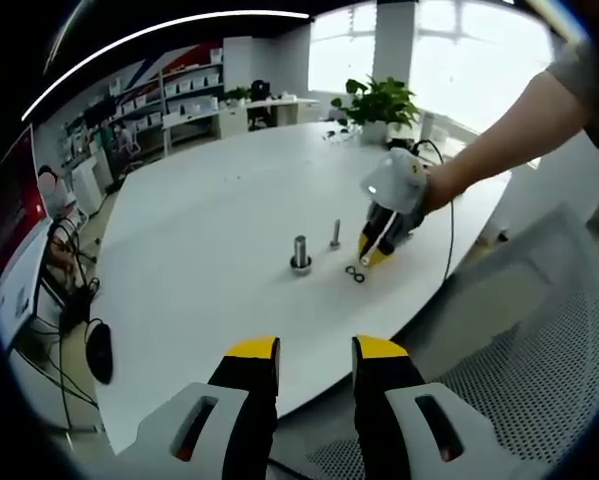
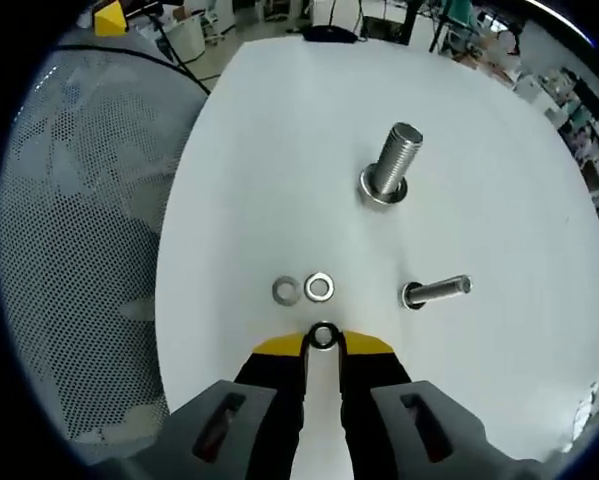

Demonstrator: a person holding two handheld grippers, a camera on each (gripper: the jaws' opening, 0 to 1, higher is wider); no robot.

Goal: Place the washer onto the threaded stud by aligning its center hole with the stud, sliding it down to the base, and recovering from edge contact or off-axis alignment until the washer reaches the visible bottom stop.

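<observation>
Gripping stage: right gripper (image 2: 323, 345) pinches a washer (image 2: 323, 335) edge-on at its very tips, jaws closed on it; judged to be the pick just made or being made, with carry and placement yet to come
Left gripper: left gripper (image 1: 315, 352) hovers off the table edge, jaws apart, holding nothing
Spare washers: two washers (image 2: 304, 289) lie flat on the white table (image 2: 279, 150), side by side just ahead of the right gripper's tips
Targets: large threaded stud (image 2: 393, 160) stands upright on a collar at its base, further off; slim stud (image 2: 437, 291) stands nearer, to the right; which one the held washer fits cannot be told from hole size here
Grip advice: hold is shallow, on the rim only; move slowly so the washer does not pivot or drop
Alignment advice: bring the washer level over the stud top, hole centred on the axis, before lowering
Recovery advice: should the rim catch on the thread, lift slightly, re-level, retry; do not force
Finish criterion: washer seated flat at the stud's base
</observation>
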